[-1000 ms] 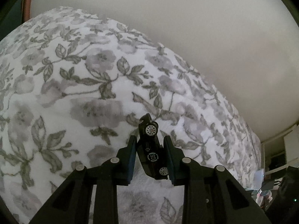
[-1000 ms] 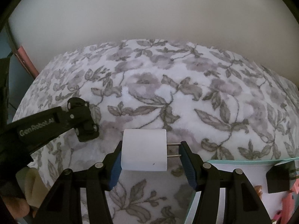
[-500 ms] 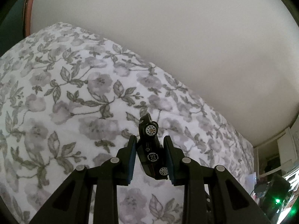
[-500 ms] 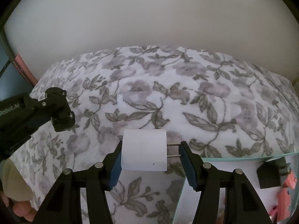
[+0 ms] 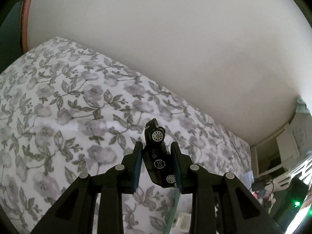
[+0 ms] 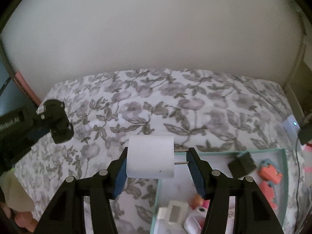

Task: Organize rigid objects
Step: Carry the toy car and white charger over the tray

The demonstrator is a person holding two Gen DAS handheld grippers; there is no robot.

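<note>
- Two grippers are seen, each loaded and held up above a bed w/ a grey floral bedspread [image 6: 195,105]; a plain pale wall [image 6: 156,29] fills the upper half of both views.
- Left gripper [image 5: 157,163]: jaws narrow, clamped on a black toy car [image 5: 158,156] at lower centre of the left wrist view. Car is held nose-up and tilted, one silver wheel shown above the pads, a 2nd low by the right pad; a round white mark is shown on its side.
- Same car [image 6: 58,122] is seen at mid-left of the right wrist view, sticking out of the left gripper's black fingers, over the bedspread, well apart from the tray.
- Right gripper [image 6: 157,162]: jaws about half wide, closed on a white plug adapter [image 6: 150,156] at lower centre. Left pad is pressed on the block's flat end; the right pad is met by the tips of its two metal prongs [image 6: 181,157].
- A pale green tray [image 6: 283,175] is seen at lower right of the right wrist view, lying on the bed, partly hidden by the right finger. Inside: a black block [image 6: 241,163], orange-and-blue toys [image 6: 270,175], a white flat item w/ a grey face [image 6: 173,212]; the rest is too blurred to name.
- A white device w/ a blue light [image 6: 291,125] and a cable are seen at the right edge, just beyond the tray's far corner.
- Fingertips of a person [image 6: 21,220] are glimpsed at the lower left corner.
- Clutter w/ a green light [image 5: 296,203] is seen at lower right of the left wrist view, past the bed's end; not identifiable.
</note>
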